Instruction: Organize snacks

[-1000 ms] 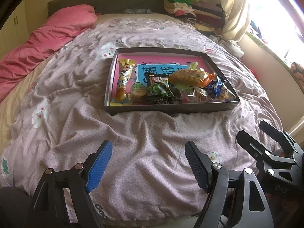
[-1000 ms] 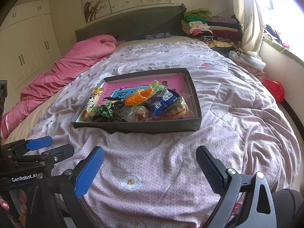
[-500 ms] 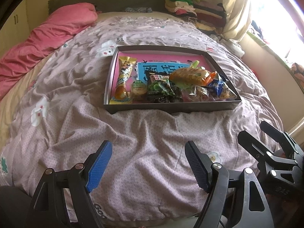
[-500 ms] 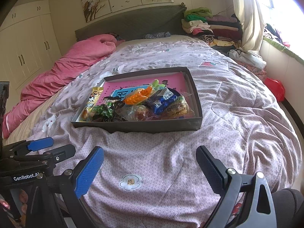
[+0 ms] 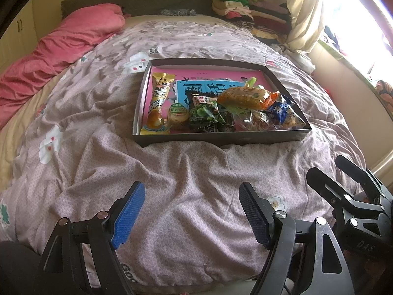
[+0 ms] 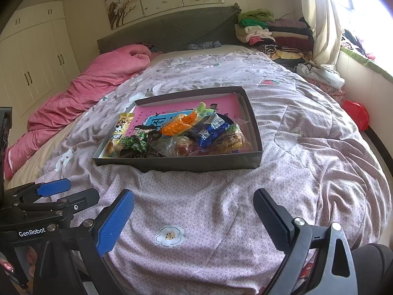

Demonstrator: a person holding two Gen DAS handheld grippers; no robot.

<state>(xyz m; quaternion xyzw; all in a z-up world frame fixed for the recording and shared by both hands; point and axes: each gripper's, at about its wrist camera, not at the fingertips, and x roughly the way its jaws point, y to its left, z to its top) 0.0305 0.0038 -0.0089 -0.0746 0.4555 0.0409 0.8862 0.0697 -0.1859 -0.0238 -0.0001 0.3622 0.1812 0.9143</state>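
Observation:
A dark shallow box (image 5: 221,139) (image 6: 176,163) with a pink floor rests on the bed's mauve quilt. Snack packets are piled along its near side: a tall yellow packet (image 5: 158,103) (image 6: 119,132) at the left, a round cake (image 5: 178,115), a green-black packet (image 5: 206,115) (image 6: 137,143), an orange packet (image 5: 248,97) (image 6: 178,125) and a blue packet (image 5: 277,110) (image 6: 208,131). My left gripper (image 5: 191,211) hovers open over the quilt, well short of the box. Just as far from the box, my right gripper (image 6: 194,217) is open too. Neither holds anything.
A pink duvet (image 5: 66,44) (image 6: 93,83) lies along the bed's left side. Folded clothes (image 6: 267,32) are stacked by the headboard at the right, next to a curtain. A red bag (image 6: 356,114) sits on the floor right of the bed.

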